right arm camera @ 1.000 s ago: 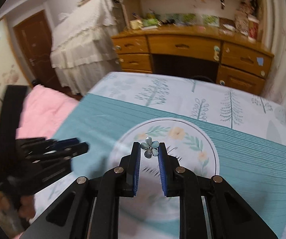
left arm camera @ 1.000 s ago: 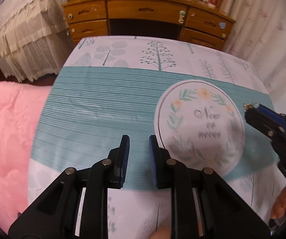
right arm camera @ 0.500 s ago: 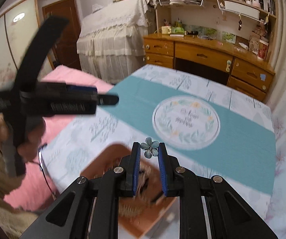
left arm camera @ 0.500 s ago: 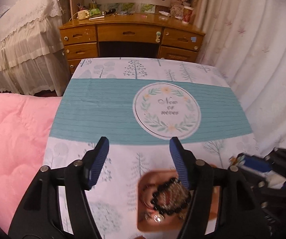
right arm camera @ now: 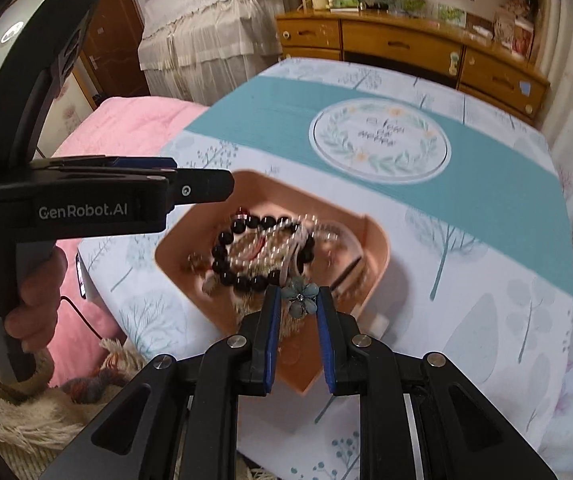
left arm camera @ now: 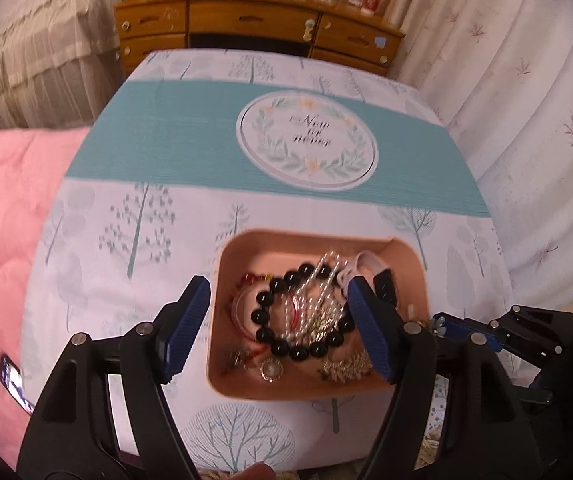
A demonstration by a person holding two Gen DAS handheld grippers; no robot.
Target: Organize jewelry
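A peach tray sits on the patterned tablecloth, holding a black bead bracelet, silver chains and several small pieces. My left gripper is open and empty, hovering over the tray. My right gripper is shut on a blue flower brooch, held above the tray's near edge. In the left wrist view the right gripper comes in from the right at the tray's right rim. The left gripper's fingers show side-on in the right wrist view.
The tablecloth has a teal band and a round wreath print. A pink quilt lies left of the table. A wooden desk stands behind. White curtains hang at the right. A phone lies at the table's left edge.
Both grippers have drawn back toward the near side of the table, bringing the tray under them. The left gripper has opened wide. The right gripper still holds the flower brooch.
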